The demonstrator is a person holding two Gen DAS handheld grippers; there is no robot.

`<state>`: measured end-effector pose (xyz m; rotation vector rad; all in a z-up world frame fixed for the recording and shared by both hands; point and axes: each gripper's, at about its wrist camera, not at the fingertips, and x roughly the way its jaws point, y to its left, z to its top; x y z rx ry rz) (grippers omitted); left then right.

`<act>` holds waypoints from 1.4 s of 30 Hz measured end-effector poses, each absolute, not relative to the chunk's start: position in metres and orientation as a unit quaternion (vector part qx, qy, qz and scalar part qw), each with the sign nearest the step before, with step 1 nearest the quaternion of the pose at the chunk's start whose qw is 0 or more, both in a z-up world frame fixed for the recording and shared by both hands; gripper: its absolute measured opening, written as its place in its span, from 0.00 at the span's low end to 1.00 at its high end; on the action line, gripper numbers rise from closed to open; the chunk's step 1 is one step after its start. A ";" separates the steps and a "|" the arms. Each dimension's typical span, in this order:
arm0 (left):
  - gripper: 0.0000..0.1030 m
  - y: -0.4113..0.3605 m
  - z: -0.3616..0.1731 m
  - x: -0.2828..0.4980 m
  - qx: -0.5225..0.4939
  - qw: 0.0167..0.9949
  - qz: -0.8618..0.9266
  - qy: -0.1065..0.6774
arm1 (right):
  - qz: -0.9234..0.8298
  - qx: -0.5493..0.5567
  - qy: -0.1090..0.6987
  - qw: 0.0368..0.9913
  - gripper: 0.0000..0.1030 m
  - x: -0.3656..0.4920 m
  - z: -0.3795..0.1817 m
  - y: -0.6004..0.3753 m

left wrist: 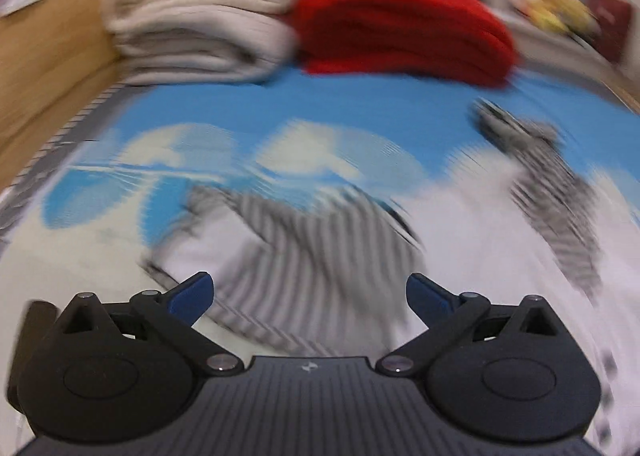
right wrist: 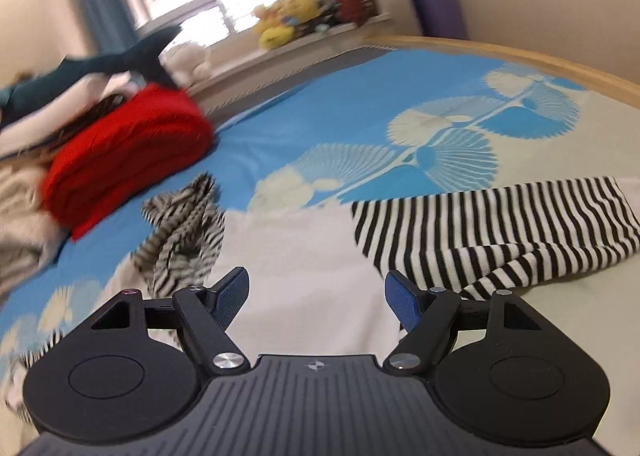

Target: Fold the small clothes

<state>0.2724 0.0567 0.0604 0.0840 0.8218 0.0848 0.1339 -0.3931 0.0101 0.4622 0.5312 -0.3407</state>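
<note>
The white shirt with striped sleeves (right wrist: 304, 256) lies spread on the bed, just in front of the folded red garment (right wrist: 128, 159). Both the left gripper (left wrist: 308, 296) and the right gripper (right wrist: 316, 296) hover released, grasping nothing. One sleeve (right wrist: 492, 215) lies flat; the other sleeve (right wrist: 184, 223), nearer the red garment, looks bunched and likely needs straightening next.

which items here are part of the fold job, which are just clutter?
Job:
- white garment with striped sleeves
- flat striped sleeve
- bunched striped sleeve
- left gripper, open
- right gripper, open

Lying about:
- red folded knit
- beige folded stack
- plush toys on the sill
- purple cylinder
- blue bedspread
</note>
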 end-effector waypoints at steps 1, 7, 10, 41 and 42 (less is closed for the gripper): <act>1.00 0.047 0.053 0.262 0.048 0.912 0.026 0.406 | -0.161 0.216 0.262 0.927 0.75 0.133 0.010 -0.392; 1.00 0.010 0.014 0.181 0.094 0.895 -0.026 0.435 | -0.128 0.196 0.267 0.935 0.75 0.115 0.012 -0.392; 1.00 0.011 0.010 0.138 0.099 0.892 -0.041 0.438 | -0.107 0.214 0.279 0.930 0.75 0.090 0.010 -0.391; 1.00 -0.001 0.033 0.068 0.040 0.919 -0.080 0.385 | -0.101 0.211 0.244 0.941 0.78 -0.028 -0.026 -0.331; 1.00 -0.008 0.032 0.075 0.038 0.920 -0.082 0.382 | -0.096 0.201 0.241 0.945 0.79 -0.023 -0.023 -0.323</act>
